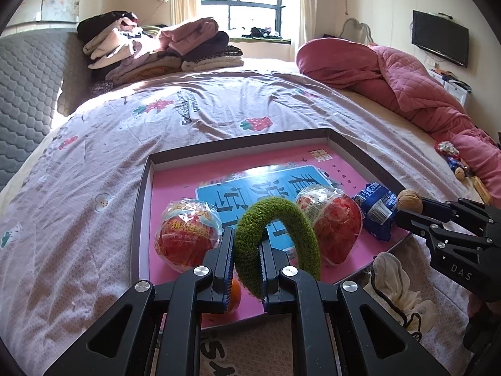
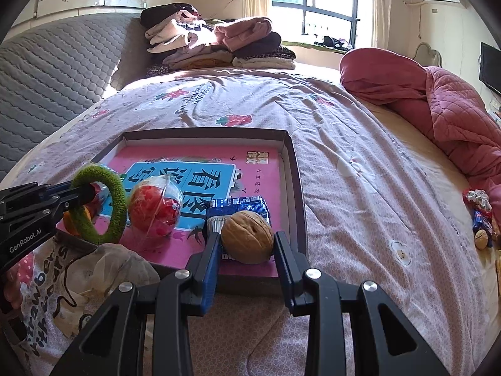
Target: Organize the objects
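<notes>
Left gripper [image 1: 245, 258] clamped on green ring [image 1: 278, 241], right gripper [image 2: 247, 250] clamped on walnut [image 2: 247, 236]; lower both inside tray [image 2: 296, 169], release on bare pink, clear of wrapped balls [image 2: 155, 208]

Left gripper [image 2: 83, 194] reads "GenRobot.AI"; right gripper [image 1: 407, 211], seemingly "DAS".

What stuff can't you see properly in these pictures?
- Orange thing, left wrist view: mostly hidden behind the left gripper and the green ring.
- Little pile by the red quilt, right wrist view: too small to name everything.
- Blue packet: partly covered by the walnut in the right gripper.
</notes>
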Demonstrator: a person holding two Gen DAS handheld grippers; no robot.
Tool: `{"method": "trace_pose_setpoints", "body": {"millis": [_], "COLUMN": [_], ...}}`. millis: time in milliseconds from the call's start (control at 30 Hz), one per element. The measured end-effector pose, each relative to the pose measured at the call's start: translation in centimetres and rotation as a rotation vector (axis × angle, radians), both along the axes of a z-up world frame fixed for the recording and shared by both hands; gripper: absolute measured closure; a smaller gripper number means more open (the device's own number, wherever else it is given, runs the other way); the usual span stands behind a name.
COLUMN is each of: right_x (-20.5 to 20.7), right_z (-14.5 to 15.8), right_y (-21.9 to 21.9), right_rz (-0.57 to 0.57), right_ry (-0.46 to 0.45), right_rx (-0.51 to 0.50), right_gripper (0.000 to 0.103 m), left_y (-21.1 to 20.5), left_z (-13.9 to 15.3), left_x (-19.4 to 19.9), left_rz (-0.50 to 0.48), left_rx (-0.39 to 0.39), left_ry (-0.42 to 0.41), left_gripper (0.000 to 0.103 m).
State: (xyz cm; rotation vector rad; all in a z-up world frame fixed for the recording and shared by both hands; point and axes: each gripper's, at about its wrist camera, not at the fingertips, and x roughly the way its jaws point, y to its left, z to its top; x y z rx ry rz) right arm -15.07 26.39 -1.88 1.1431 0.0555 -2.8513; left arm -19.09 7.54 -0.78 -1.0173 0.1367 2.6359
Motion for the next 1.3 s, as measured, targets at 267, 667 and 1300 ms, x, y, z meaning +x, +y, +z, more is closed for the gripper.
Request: {"method": "trace_pose_setpoints", "body": {"millis": [267, 667, 1300], "right_x": [-0.6, -1.3, -1.3], "right_z": [-0.6, -0.9, -0.7], "right_y": [0.3, 0.2, 0.1], "right_rz": [-0.012, -0.017, -0.024], "right_ry": [-0.007, -0.019, -0.037], "right_rx": [-0.016, -0.02, 0.004], "right_gripper": [0.069, 0.069, 0.069], "left_y": [0.1, 0.3, 0.9], "left_z": [-0.4, -0.8, -1.5], "left_x": [-0.1, -0.1, -0.3], "left_rz": [-0.003, -0.011, -0.037], "left_rx": [-0.004, -0.015, -0.05], "left_ry": [-0.009, -0.023, -0.073], "left_gripper": [0.089, 0.089, 0.075]}}
